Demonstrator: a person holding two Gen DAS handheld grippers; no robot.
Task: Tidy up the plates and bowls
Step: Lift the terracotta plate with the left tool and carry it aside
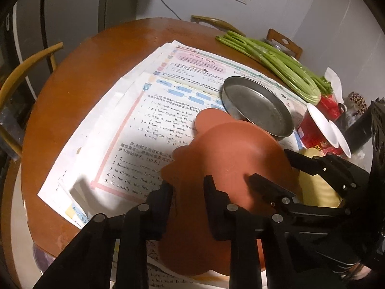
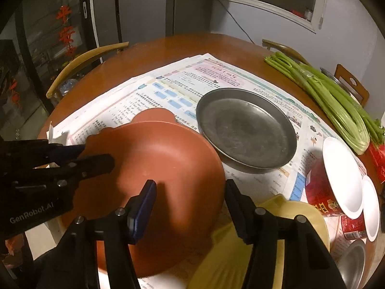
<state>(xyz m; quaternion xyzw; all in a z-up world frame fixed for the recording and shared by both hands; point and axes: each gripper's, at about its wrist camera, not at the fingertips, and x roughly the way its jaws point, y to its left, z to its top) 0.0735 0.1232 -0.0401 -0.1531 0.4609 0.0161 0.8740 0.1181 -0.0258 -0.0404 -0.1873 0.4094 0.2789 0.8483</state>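
A terracotta bear-shaped plate (image 1: 231, 159) (image 2: 158, 159) is tilted up over the papers. My left gripper (image 1: 189, 187) (image 2: 96, 155) straddles its left rim, jaws nearly closed on it. My right gripper (image 2: 190, 190) (image 1: 267, 166) is open, its fingers either side of the plate's right edge. A yellow ribbed plate (image 2: 300, 216) (image 1: 315, 187) lies under the right gripper. A metal plate (image 2: 245, 130) (image 1: 257, 108) sits behind. Red-and-white bowls (image 2: 341, 180) (image 1: 320, 127) stand at the right.
Printed worksheets (image 1: 134, 125) (image 2: 168, 84) cover the round wooden table (image 1: 84, 79). Green celery stalks (image 1: 276, 65) (image 2: 332, 94) lie at the far right. Wooden chairs (image 2: 81, 60) stand around the table. A small metal dish (image 2: 353, 262) sits at the near right edge.
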